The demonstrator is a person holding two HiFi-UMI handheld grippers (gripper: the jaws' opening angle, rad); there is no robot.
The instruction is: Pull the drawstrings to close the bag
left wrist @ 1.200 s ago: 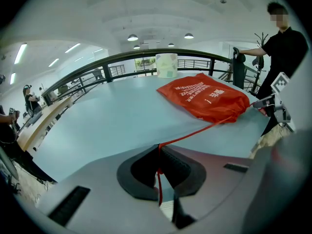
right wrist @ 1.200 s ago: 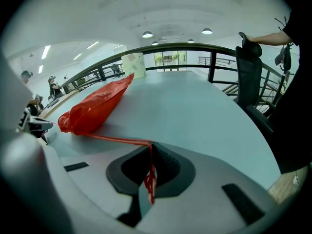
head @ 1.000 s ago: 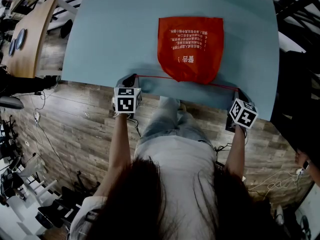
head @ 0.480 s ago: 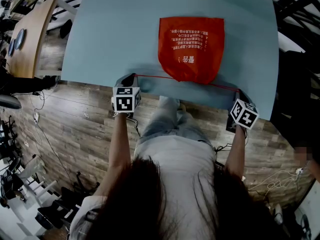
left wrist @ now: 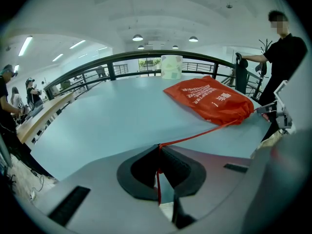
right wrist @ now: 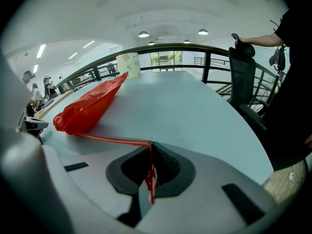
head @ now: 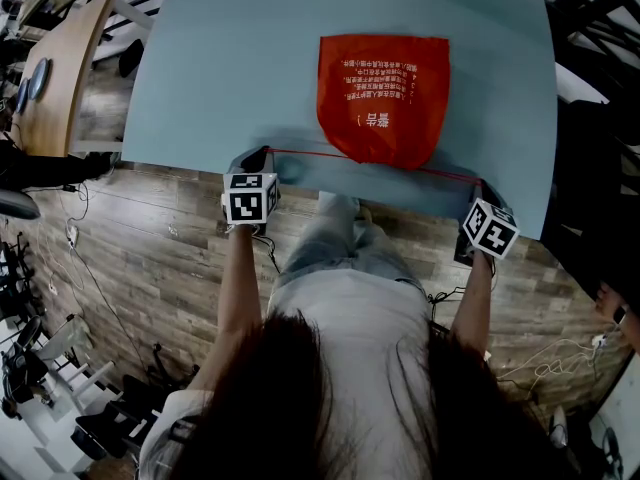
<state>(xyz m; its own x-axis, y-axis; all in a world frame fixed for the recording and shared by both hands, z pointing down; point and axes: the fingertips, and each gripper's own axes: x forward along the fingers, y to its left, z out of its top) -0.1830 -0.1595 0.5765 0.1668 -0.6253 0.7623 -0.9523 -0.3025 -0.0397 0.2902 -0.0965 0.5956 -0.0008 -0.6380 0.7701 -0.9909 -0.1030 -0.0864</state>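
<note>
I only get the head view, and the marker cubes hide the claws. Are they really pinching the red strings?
Observer: Yes for the left. The left gripper view shows the left claw shut on the left string.
Operator: And the other one?
Observer: The right gripper view shows the right claw shut on the right string.
Operator: Is anybody near the table?
Observer: Yes. The left gripper view shows a person in black standing past the bag, with a hand on a chair.
</note>
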